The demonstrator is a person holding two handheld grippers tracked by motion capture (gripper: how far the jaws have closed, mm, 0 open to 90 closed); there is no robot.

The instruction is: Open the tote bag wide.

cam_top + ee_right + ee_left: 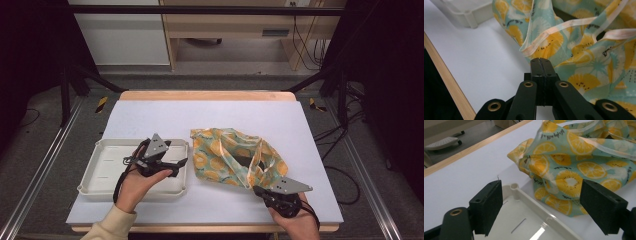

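A cloth bag (220, 152) printed with orange slices on pale green lies crumpled at the middle of the white table top. My left gripper (181, 164) hovers over the right end of a white plastic tray (102, 172) and points at the bag. In the left gripper view its jaws stand wide open (541, 192), with nothing between them, and the bag (574, 162) lies just beyond the tray's rim (536, 198). My right gripper (257, 189) sits at the bag's near right corner. Its jaws are shut (541, 60), tips against the bag's cloth (584, 47) below a pale hem strip; I cannot tell whether cloth is pinched.
The tray holds nothing and stands at the table's front left; its corner (466, 13) shows in the right gripper view. The table's wooden edge (449, 85) runs close behind my right gripper. Bare white surface (200, 115) lies beyond the bag.
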